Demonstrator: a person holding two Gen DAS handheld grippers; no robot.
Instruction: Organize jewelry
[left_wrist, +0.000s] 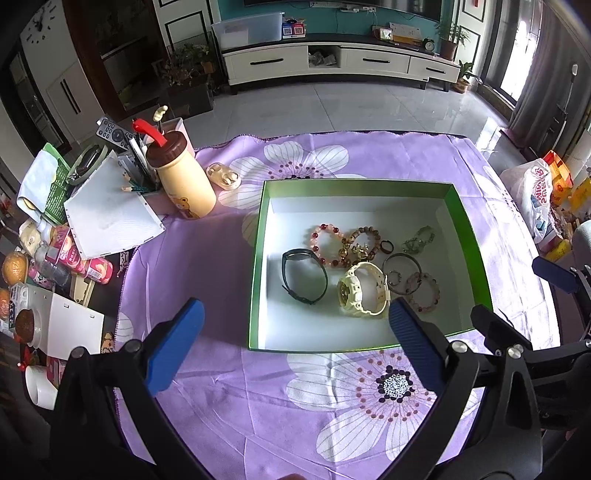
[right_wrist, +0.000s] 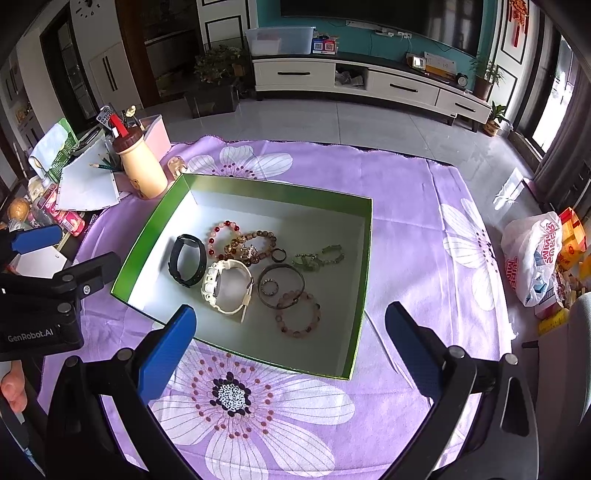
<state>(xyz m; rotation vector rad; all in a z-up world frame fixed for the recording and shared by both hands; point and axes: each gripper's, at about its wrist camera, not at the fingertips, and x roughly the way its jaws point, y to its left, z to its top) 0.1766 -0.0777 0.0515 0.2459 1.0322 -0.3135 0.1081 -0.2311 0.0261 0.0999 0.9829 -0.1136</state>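
Jewelry: watches, bead bracelets and rings lie bunched in the green box (left_wrist: 469, 236), toward its near right part, on the desk.
Left hand-held gripper (left_wrist: 295, 343): wide open, empty; the cream watch (left_wrist: 364, 291) lies just ahead, beside its right finger.
Right hand-held gripper (right_wrist: 291, 341): wide open, empty, over the box's near edge.
Nearest piece: pink bead bracelet (right_wrist: 298, 314), straight ahead of the right one.
Black band (right_wrist: 187, 264): stands on edge, left of the pile.

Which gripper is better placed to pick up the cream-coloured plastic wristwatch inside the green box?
Left, probably. The open left gripper has one fingertip nearly over the cream-coloured plastic wristwatch; the open right gripper faces the box's right half.
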